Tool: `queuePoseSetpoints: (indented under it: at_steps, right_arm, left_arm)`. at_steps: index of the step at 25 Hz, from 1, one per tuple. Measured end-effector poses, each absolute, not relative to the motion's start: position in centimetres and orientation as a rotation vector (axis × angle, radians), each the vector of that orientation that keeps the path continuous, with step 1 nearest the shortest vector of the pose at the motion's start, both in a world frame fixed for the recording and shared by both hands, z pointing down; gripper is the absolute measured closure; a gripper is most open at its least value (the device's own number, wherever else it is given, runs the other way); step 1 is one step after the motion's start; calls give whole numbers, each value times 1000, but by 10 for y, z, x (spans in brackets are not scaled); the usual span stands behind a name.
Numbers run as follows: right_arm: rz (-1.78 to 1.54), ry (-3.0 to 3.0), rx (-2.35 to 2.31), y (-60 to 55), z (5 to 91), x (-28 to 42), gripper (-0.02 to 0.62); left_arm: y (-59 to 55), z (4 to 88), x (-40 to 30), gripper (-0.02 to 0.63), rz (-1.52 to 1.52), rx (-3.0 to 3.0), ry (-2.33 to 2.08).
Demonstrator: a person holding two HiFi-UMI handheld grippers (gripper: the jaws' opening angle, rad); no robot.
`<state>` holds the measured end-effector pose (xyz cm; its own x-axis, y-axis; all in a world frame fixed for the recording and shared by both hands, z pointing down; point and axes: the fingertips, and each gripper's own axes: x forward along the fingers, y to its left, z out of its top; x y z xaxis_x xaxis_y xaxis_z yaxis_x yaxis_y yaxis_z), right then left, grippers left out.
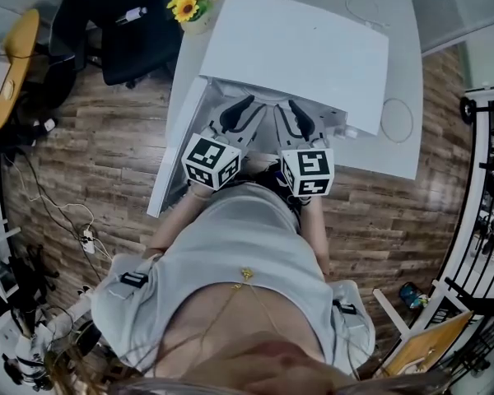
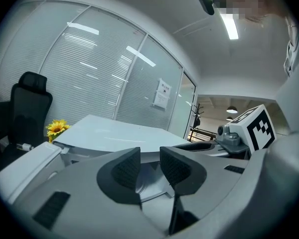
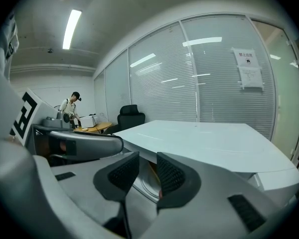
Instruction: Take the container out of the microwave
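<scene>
From above, the white microwave [image 1: 296,48] sits on a white table [image 1: 399,151] with its door [image 1: 177,146] swung open to the left. Both grippers reach side by side into the opening under its front edge, my left gripper [image 1: 237,115] beside my right gripper [image 1: 300,118]. In the left gripper view the jaws of my left gripper [image 2: 149,166] stand narrowly apart, with the pale curved rim of the container [image 2: 148,187] between them. The right gripper [image 3: 147,171] pinches a round rim of the same container [image 3: 145,185] in its own view. The head view hides the container.
Yellow flowers [image 1: 193,2] stand at the table's back left corner, and a black office chair [image 1: 123,31] is beyond them. Cables [image 1: 74,220] lie on the wooden floor to the left, a metal rack [image 1: 486,179] stands right. A person [image 3: 72,108] stands far off.
</scene>
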<state>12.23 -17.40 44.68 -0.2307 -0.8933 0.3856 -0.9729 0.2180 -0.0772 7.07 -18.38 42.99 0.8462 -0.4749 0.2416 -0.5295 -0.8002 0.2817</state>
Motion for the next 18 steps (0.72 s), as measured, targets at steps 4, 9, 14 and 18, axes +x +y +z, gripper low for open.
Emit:
queuePoseSetpoints:
  at_steps: [4, 9, 14, 18]
  right_arm:
    - [439, -2227, 1738, -176, 452, 115, 477]
    - [442, -2211, 1712, -179, 462, 110, 477]
    - [465, -2174, 1673, -181, 483, 109, 477]
    - [438, -2107, 1635, -184, 501, 109, 477]
  left_arm:
    - [-184, 435, 68, 482, 232, 2684, -742]
    - [-183, 442, 65, 482, 258, 2676, -736]
    - [-181, 447, 61, 482, 276, 2662, -731]
    - [-180, 451, 56, 482, 291, 2650, -733]
